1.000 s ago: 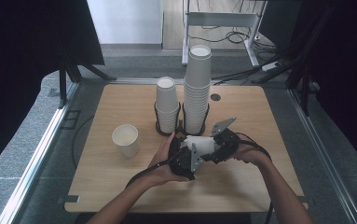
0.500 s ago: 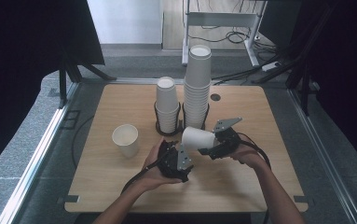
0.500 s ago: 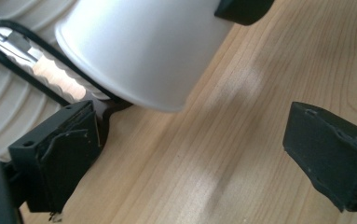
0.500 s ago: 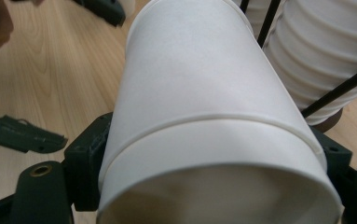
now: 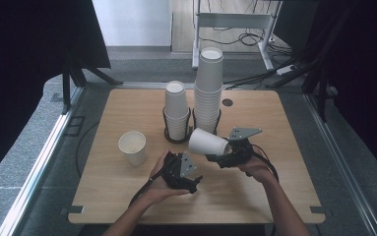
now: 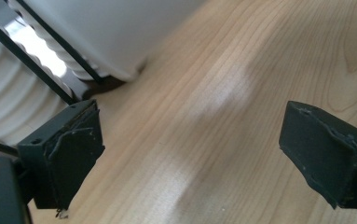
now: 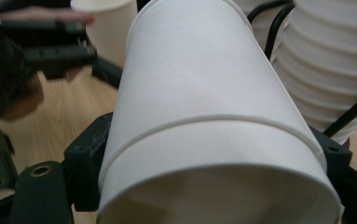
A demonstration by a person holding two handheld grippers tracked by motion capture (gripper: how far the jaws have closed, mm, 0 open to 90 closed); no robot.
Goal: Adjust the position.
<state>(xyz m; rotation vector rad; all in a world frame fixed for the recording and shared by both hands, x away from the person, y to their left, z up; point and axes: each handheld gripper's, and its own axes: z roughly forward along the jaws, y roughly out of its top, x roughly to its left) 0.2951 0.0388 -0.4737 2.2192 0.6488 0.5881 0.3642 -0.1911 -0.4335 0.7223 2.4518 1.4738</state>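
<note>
Wooden table point(image 5: 274, 187) spreads under both claws, the largest thing in the high view. Beyond the right gripper point(image 5: 224, 158) stands the tall stack of cups point(image 5: 208, 88) in its black wire holder, and the short stack point(image 5: 176, 109) stands in its own holder just beside that, beyond the left gripper point(image 5: 194, 181). Well off to the left of the left claw, a single cup point(image 5: 133, 147) stands upright on the table, mouth up.

Between the right claw's two black jaws lies the paper cup point(image 5: 208, 142), tipped on its side and held clear of the table; the jaws pinch its wall near the rim, with the mouth toward the hand and the base pointing away toward the stacks. In the right gripper view the cup point(image 7: 204, 126) sits wedged between both jaws.

Just left of it, low over the wood, the left claw's jaws have just been closing yet stand spread with nothing between them.
</note>
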